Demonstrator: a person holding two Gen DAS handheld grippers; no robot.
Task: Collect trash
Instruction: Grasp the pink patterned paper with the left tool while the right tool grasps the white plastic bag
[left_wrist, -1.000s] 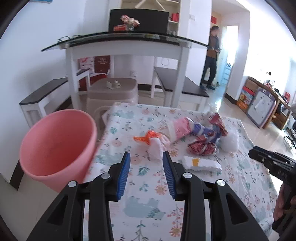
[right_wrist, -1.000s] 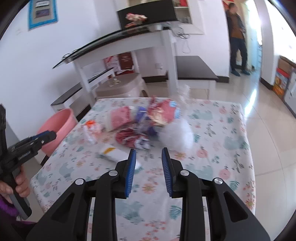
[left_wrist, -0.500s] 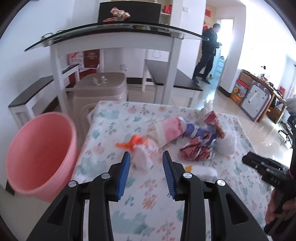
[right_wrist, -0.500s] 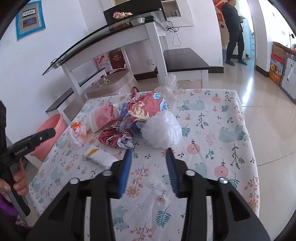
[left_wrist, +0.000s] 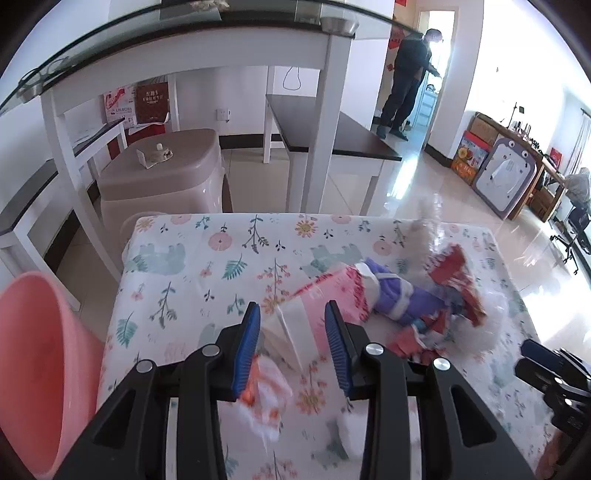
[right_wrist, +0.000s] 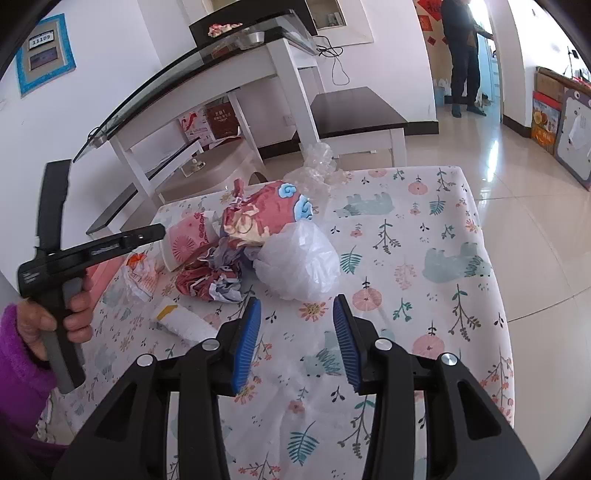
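On the floral tablecloth (right_wrist: 424, 229) lies a heap of trash: a pink paper cup (left_wrist: 325, 295) on its side, an orange-and-white crumpled wrapper (left_wrist: 264, 391), purple wrapping (left_wrist: 395, 299), red wrappers (right_wrist: 266, 210), a white plastic bag (right_wrist: 299, 258) and a white packet (right_wrist: 181, 321). My left gripper (left_wrist: 291, 343) is open, hovering over the cup's mouth and the orange wrapper; its pads touch neither. My right gripper (right_wrist: 295, 314) is open just short of the white bag, with nothing between its fingers. In the right wrist view a hand (right_wrist: 74, 314) in a purple sleeve holds the left gripper (right_wrist: 147, 234).
A pink bucket (left_wrist: 33, 369) stands at the table's left edge. Behind are a beige stool (left_wrist: 162, 173), a glass-topped white table (left_wrist: 192, 48) with dark benches (left_wrist: 332, 136), and a person (left_wrist: 410, 77) standing at a doorway. Clear plastic (right_wrist: 317, 166) sits at the far table edge.
The left gripper has moved forward over the table, up to the cup and orange wrapper, and the bucket has slid to the frame's left edge. The right gripper's jaws have widened and it has dipped toward the trash.
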